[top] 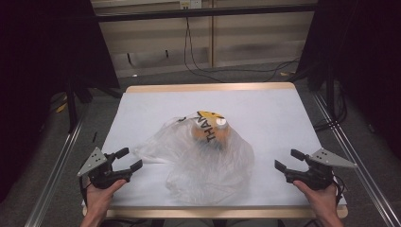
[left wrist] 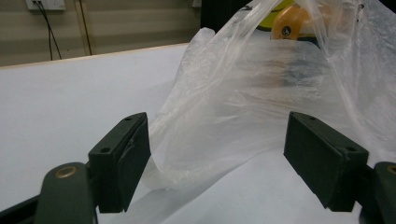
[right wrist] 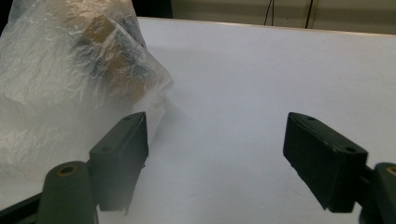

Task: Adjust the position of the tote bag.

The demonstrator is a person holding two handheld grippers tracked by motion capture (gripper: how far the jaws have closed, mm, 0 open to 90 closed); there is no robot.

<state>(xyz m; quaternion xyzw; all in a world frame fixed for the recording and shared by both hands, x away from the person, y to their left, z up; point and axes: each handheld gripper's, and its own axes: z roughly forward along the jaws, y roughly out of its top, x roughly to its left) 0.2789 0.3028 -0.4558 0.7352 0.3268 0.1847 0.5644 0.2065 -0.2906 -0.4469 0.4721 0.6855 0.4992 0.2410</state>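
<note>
Plastic bag [top: 203, 158], clear and crumpled, lies near the middle of the white table [top: 283, 113], its long axis running from the near edge toward the far side, where a yellow and orange printed item [top: 210, 126] shows at its far end. Left hand-held gripper [top: 128, 160] sits just beside the bag's left edge, jaws spread, empty. Right hand-held gripper [top: 286, 160] rests apart from the bag on the right, jaws likewise spread, pinching nothing.

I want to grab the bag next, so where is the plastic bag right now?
In the high view the plastic bag lies mid-table on the white table, slightly toward the near edge, between the open left gripper and right gripper, touching neither.
</note>
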